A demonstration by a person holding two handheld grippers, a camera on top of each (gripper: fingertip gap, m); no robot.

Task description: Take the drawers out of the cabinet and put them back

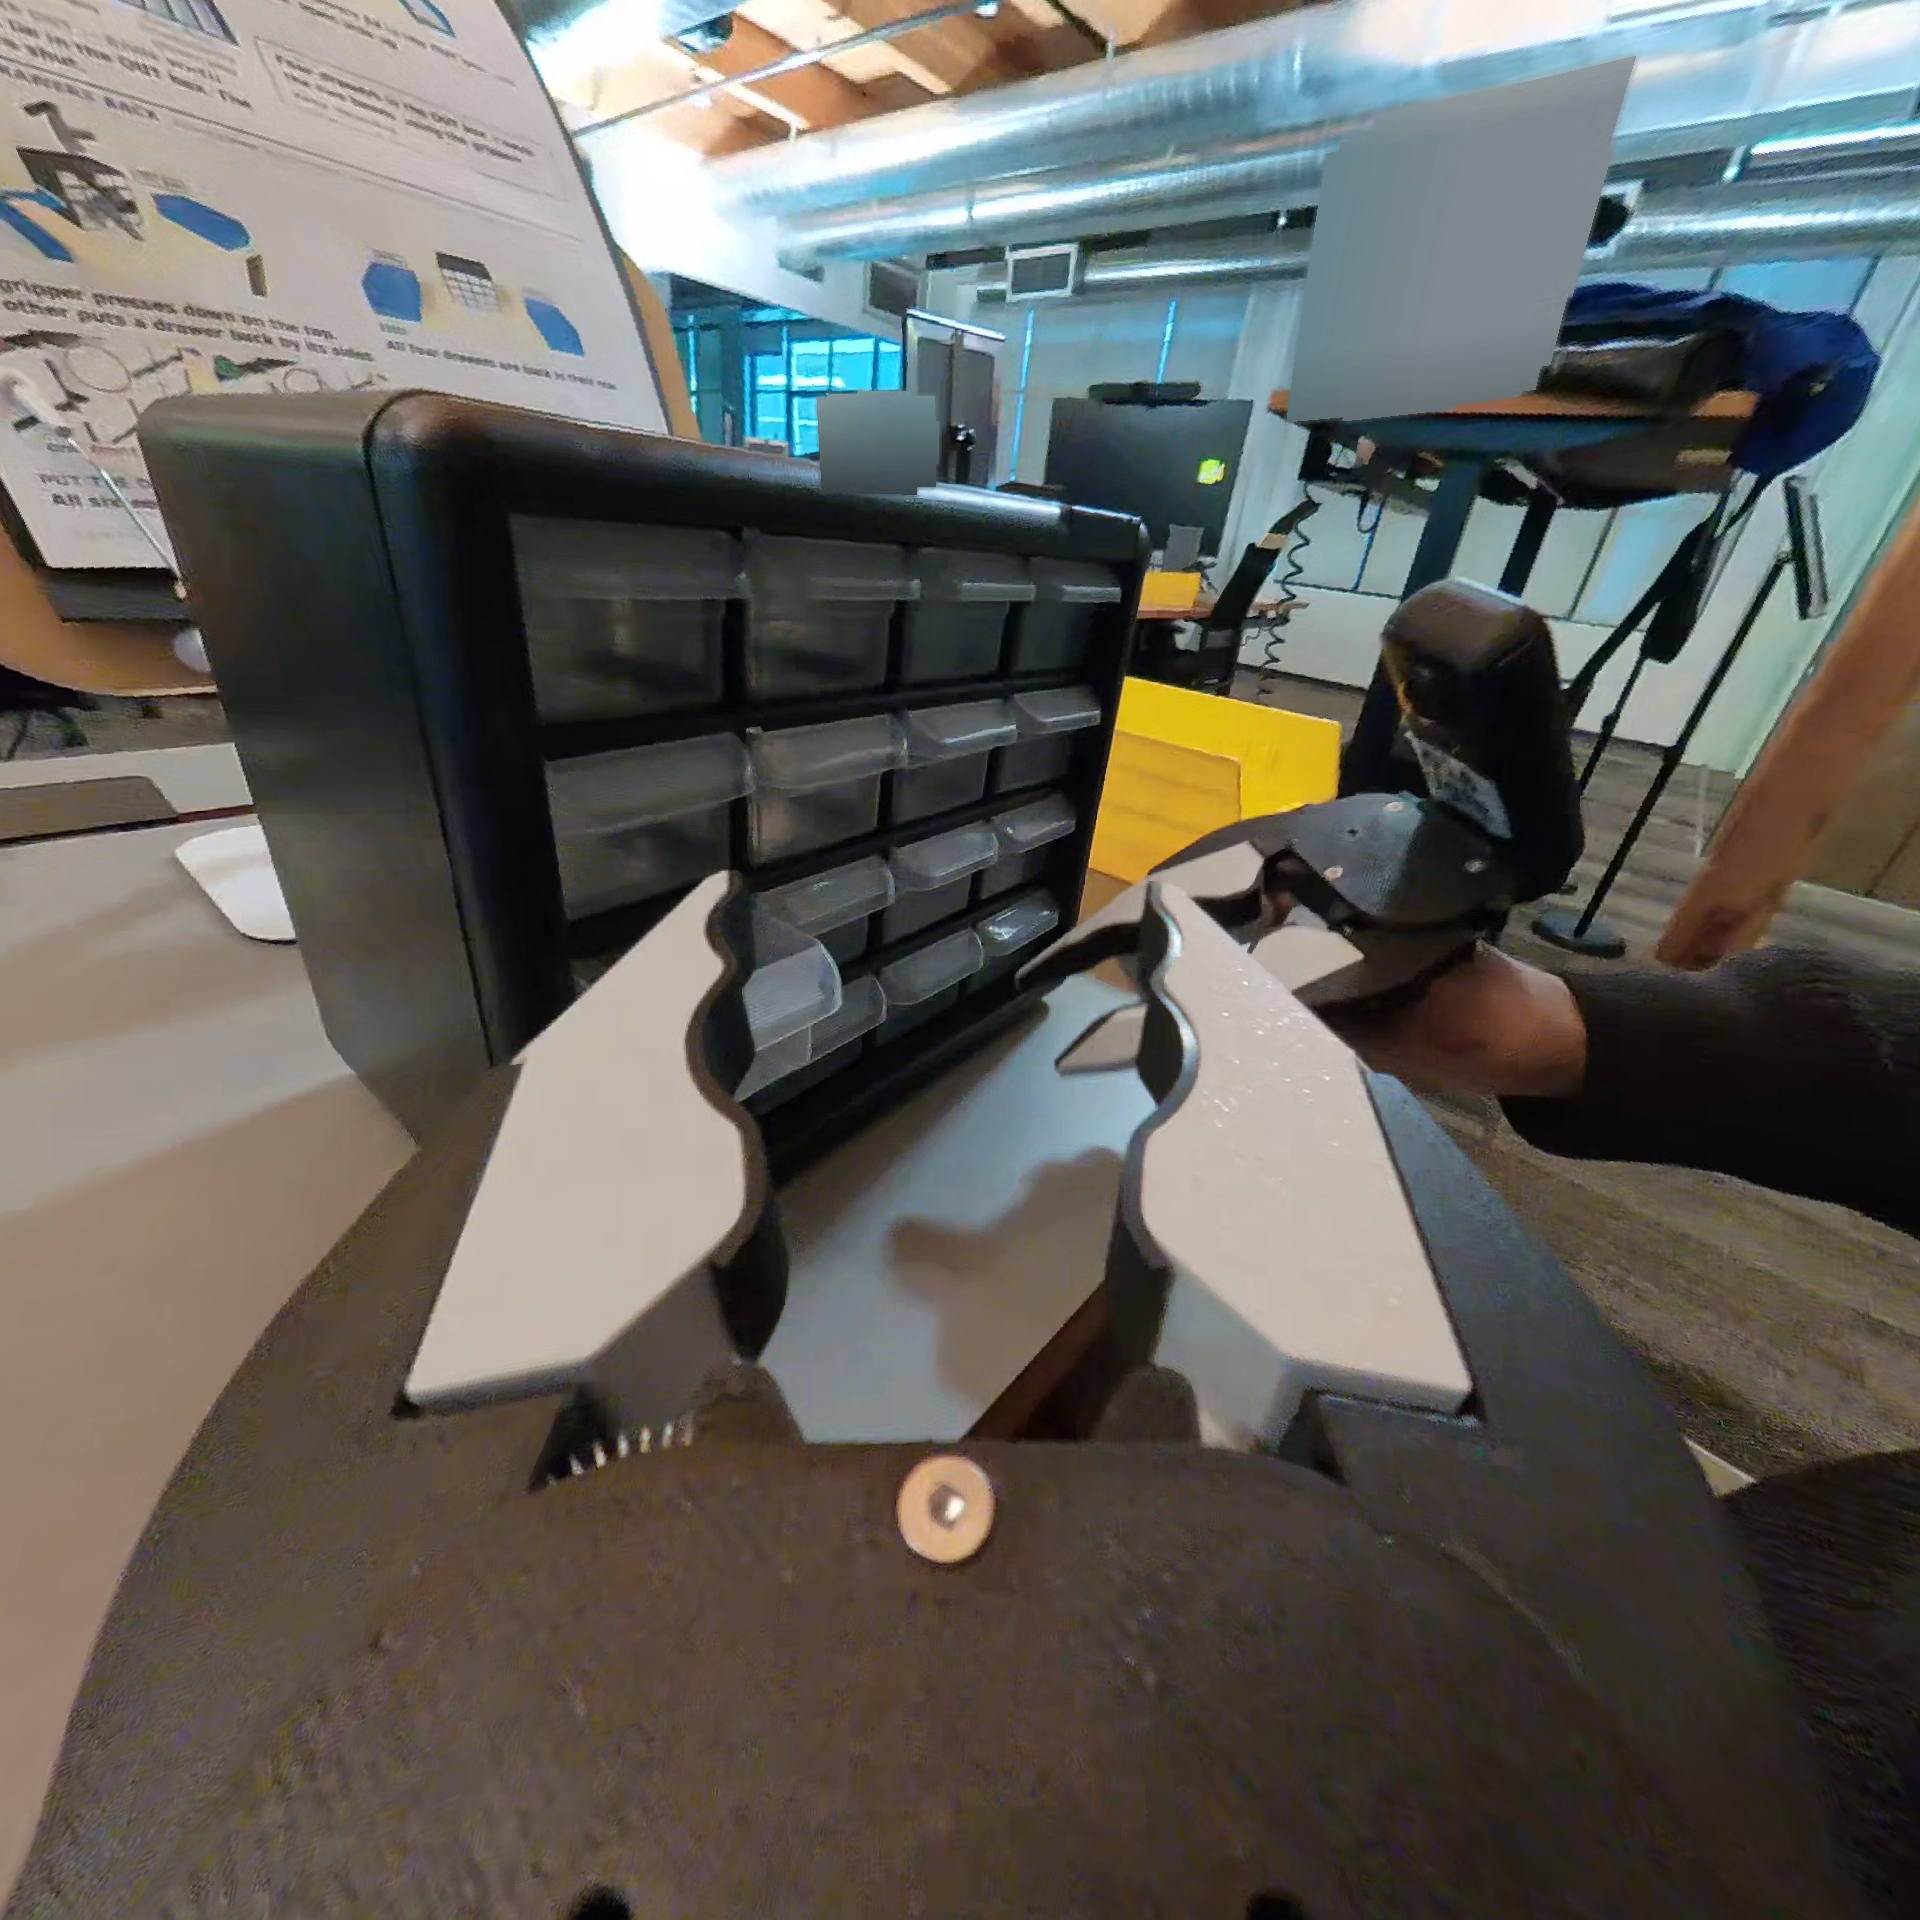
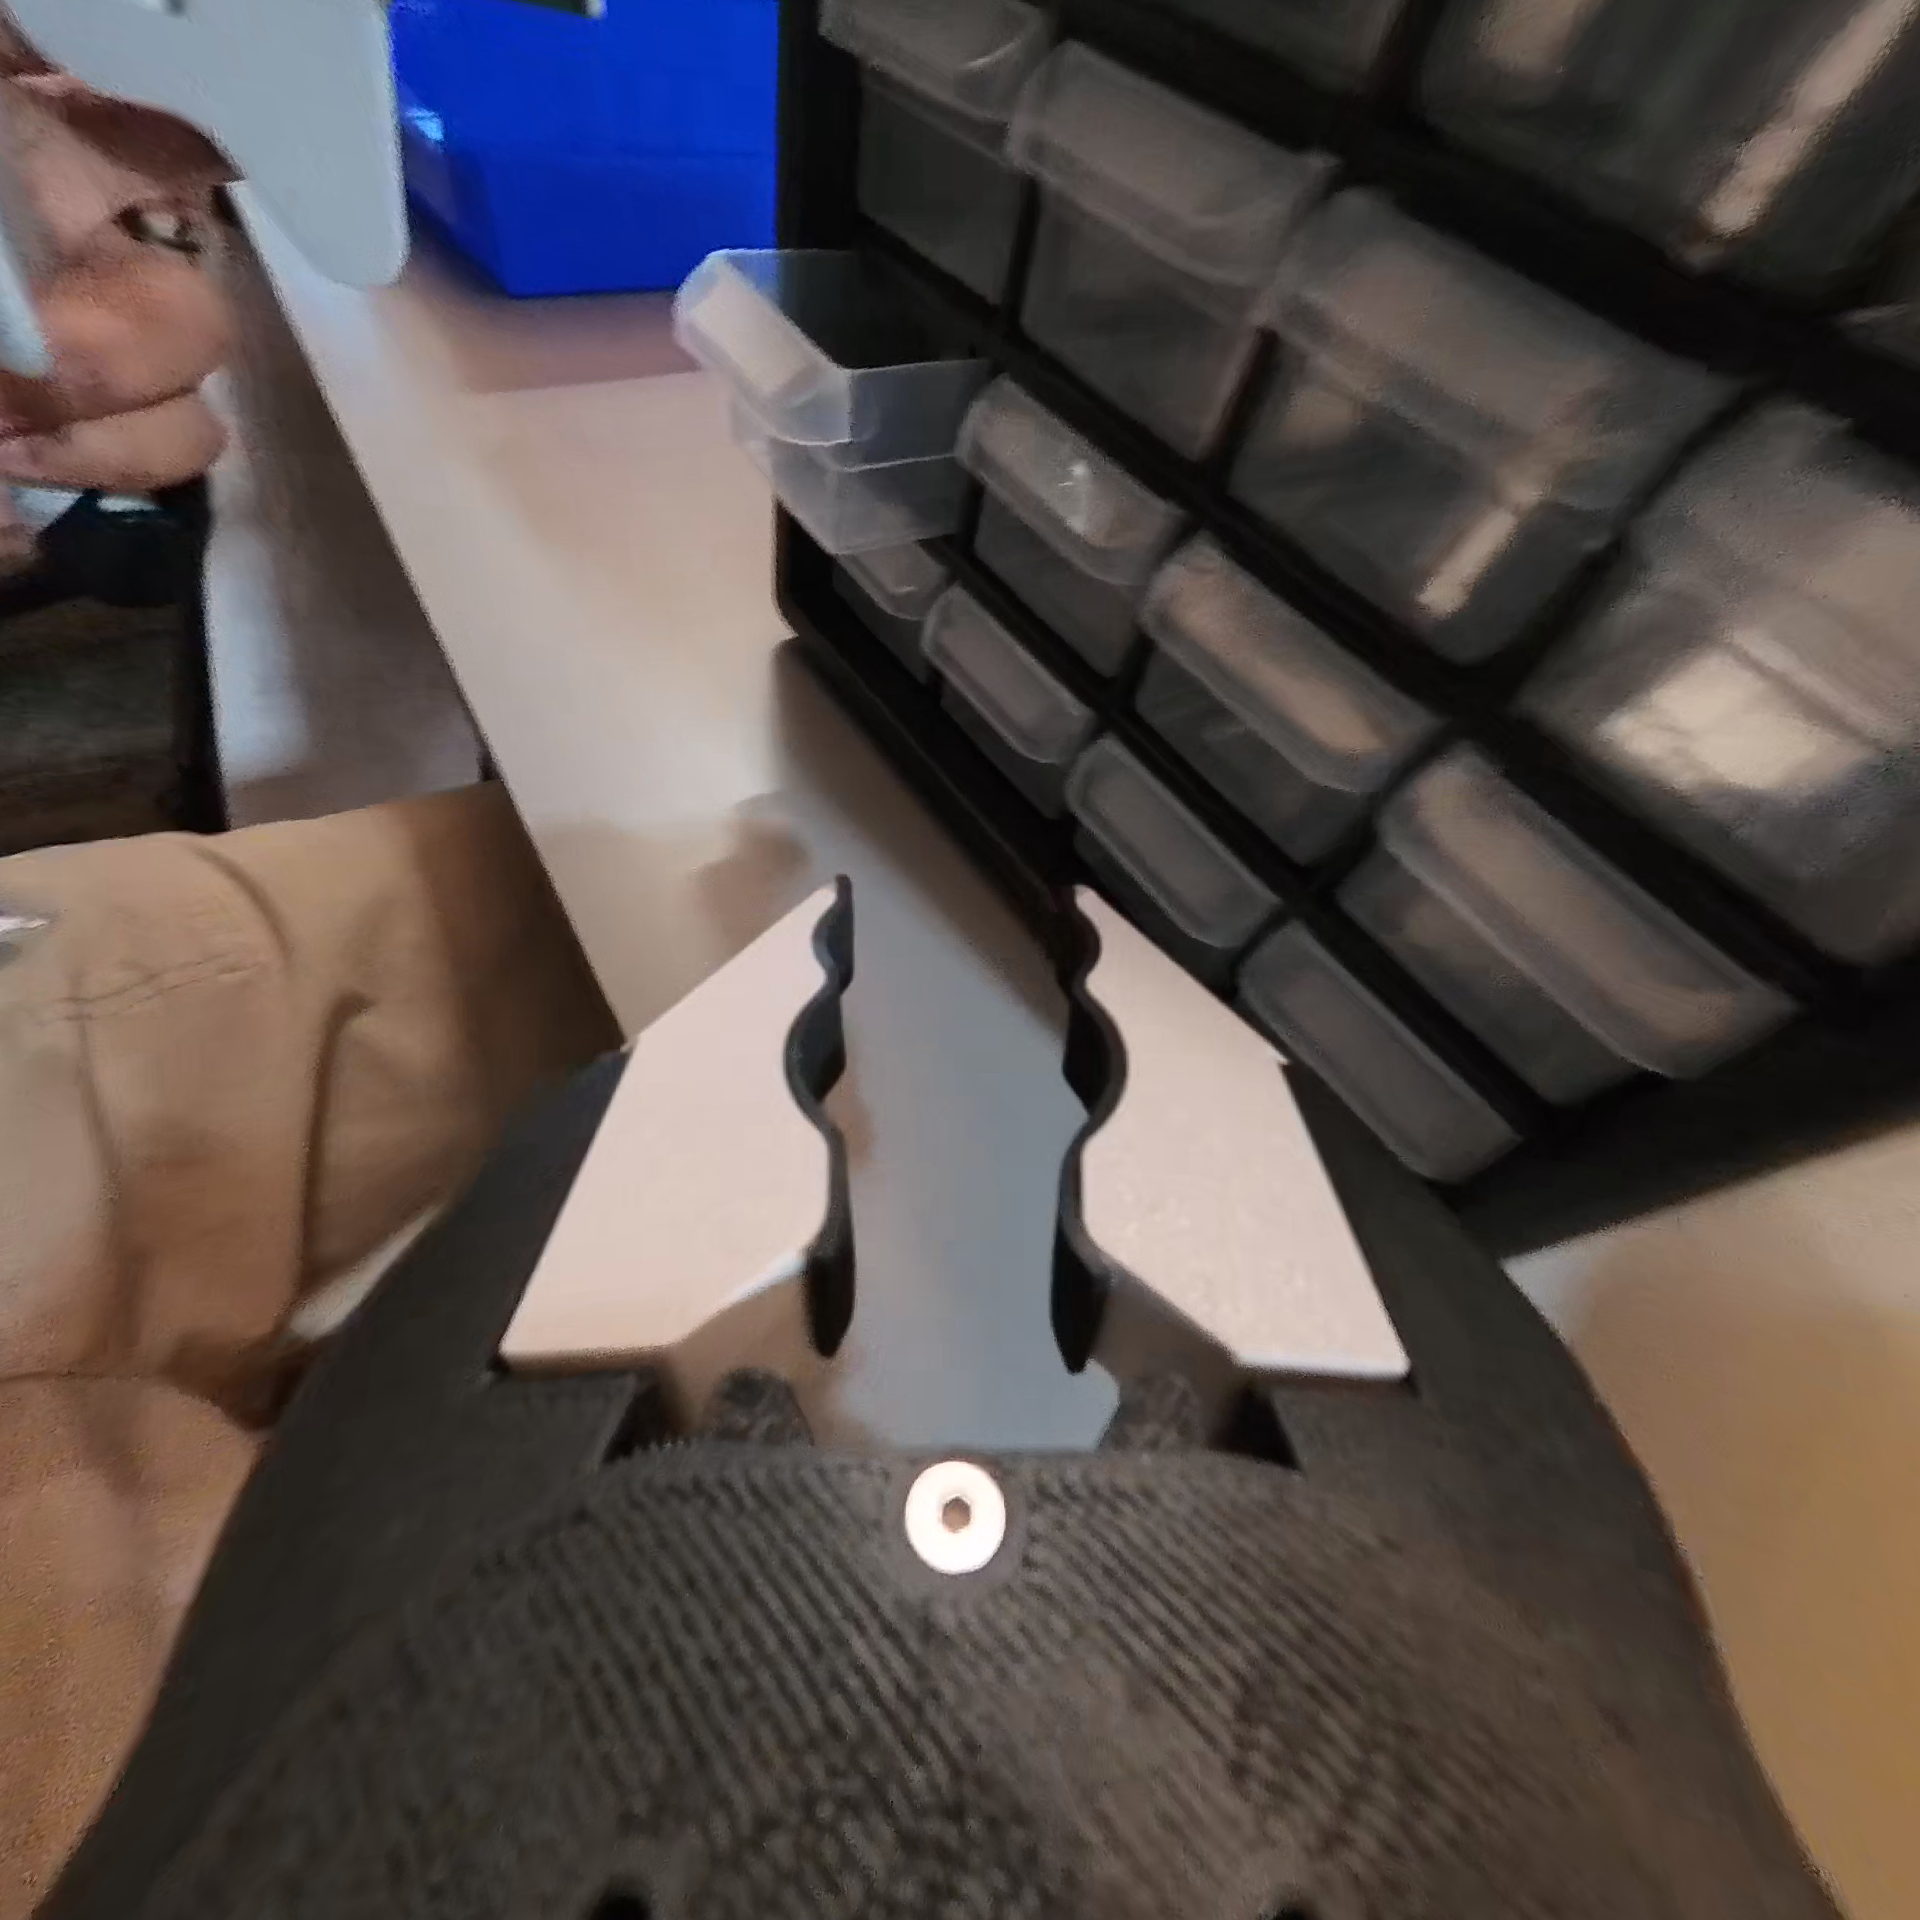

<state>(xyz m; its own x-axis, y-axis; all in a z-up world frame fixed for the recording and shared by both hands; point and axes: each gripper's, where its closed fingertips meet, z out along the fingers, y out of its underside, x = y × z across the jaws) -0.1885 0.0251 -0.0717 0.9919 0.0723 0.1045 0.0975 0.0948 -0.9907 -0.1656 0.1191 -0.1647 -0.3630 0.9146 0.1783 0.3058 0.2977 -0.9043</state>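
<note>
**One drawer slid partway out, both grippers empty in front of the cabinet**

The black cabinet [image 1: 644, 665] stands upright on a pale grey table [image 1: 125, 1039], its front a grid of clear plastic drawers. All sit flush except one clear drawer [image 2: 831, 405] in the third row, at the end column, which juts partway out of its slot.

The left gripper [image 1: 935, 935] hovers near that drawer with its jaws spread wide and nothing between them. The right gripper [image 2: 956, 904] is held low over the table in front of the cabinet's bottom row, jaws parted with a moderate gap, also holding nothing; its picture is blurred.

Behind the cabinet a printed instruction board [image 1: 281, 208] leans upright. A yellow bin [image 1: 1205, 790] sits past one end of the cabinet, a blue bin [image 2: 592, 145] past the other. Beyond is an open workshop room with exposed silver ducts [image 1: 1039, 145], wooden ceiling beams, desks and a dark monitor [image 1: 1143, 457].
</note>
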